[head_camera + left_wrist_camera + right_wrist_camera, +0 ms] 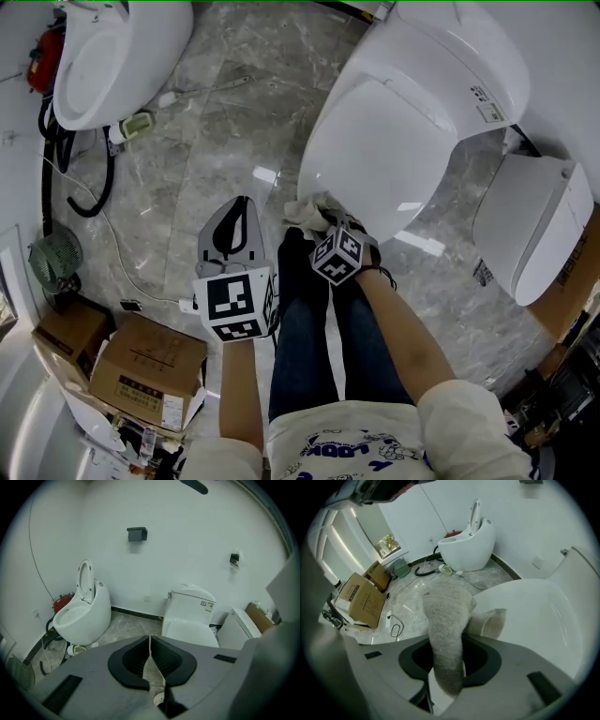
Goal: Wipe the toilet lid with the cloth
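Note:
The white toilet lid (384, 150) is closed, seen from above in the head view; it also fills the right of the right gripper view as lid (534, 616). A beige cloth (307, 212) lies at the lid's near front edge. My right gripper (323, 223) is shut on the cloth (445, 630), which bulges out between its jaws against the lid. My left gripper (239, 217) hangs left of the toilet above the floor, jaws shut with nothing between them; its view shows the toilet (190, 630) ahead.
A second toilet (103, 56) with raised seat stands at the far left, hoses and cables (80, 187) beside it. Cardboard boxes (141, 366) lie at the near left. Another white fixture (534, 230) and a box sit right. Grey marble floor (225, 122) lies between.

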`<act>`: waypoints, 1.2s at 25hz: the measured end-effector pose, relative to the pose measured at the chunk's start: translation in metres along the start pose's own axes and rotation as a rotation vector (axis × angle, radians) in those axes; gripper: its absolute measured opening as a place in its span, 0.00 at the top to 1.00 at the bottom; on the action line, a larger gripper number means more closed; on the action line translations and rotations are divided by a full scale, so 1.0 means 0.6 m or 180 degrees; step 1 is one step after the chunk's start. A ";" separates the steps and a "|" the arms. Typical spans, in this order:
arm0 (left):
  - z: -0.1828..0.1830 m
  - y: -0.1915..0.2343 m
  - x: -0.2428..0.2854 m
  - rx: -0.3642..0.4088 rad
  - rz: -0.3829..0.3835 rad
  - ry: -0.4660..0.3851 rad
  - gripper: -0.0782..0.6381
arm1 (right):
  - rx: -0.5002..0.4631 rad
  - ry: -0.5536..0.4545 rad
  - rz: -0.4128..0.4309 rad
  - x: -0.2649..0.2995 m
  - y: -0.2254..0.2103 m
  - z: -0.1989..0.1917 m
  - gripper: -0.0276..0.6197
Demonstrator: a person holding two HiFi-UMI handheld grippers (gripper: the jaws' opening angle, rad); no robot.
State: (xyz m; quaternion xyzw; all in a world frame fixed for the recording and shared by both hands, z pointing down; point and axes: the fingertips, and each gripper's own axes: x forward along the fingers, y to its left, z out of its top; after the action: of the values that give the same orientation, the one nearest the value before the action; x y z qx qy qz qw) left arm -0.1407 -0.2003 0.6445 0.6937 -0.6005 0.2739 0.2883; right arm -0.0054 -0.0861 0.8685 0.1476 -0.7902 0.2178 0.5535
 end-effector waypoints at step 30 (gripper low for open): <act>-0.004 -0.073 0.014 0.0162 -0.0137 0.0102 0.87 | -0.0780 0.0287 0.0496 -0.102 -0.259 -0.101 0.77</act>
State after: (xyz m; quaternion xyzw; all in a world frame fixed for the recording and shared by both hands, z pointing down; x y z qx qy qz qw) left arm -0.0963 -0.1995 0.6494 0.7091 -0.5736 0.2938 0.2860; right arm 0.1387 -0.1895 0.8566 0.0073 -0.7943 0.1684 0.5837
